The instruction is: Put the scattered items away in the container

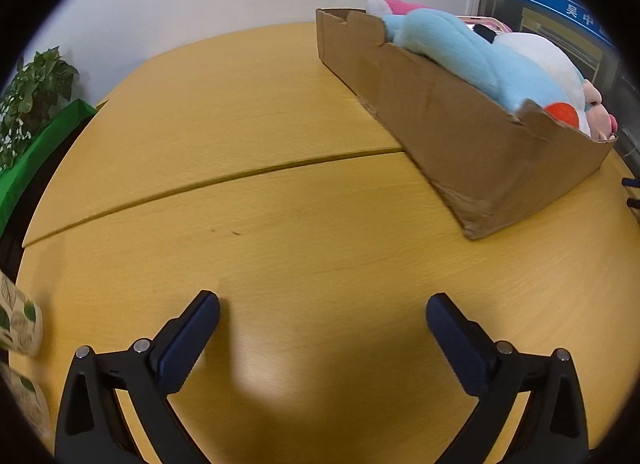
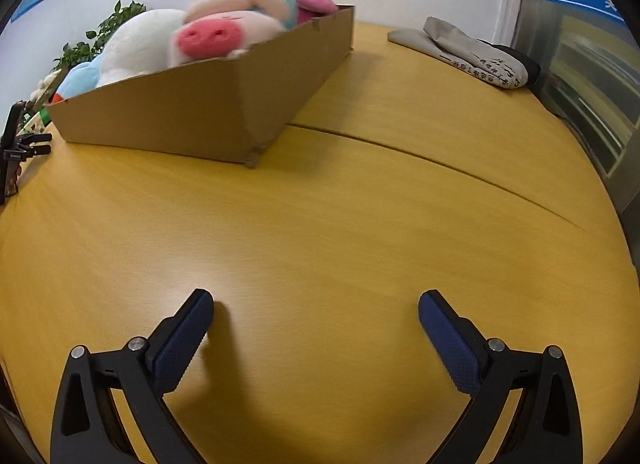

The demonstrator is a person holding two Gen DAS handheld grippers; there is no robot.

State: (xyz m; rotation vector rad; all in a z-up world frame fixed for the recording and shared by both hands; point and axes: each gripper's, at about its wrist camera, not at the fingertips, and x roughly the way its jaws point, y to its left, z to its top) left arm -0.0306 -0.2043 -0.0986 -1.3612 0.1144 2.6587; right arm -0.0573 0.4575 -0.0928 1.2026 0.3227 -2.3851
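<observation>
Both the left gripper (image 1: 322, 306) and right gripper (image 2: 316, 304) hang over the bare yellow table (image 2: 320, 224), jaws spread wide and empty. The plush toys (image 2: 192, 36), perhaps three, lie piled in the cardboard box (image 2: 224, 104).

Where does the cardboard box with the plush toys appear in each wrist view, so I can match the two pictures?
Left wrist view: the cardboard box lies at upper right on the table, running back from its near corner.
Right wrist view: the cardboard box lies at upper left, its near corner toward the centre.
Shared landmark: the seam in the yellow table runs to the box in both views.
</observation>
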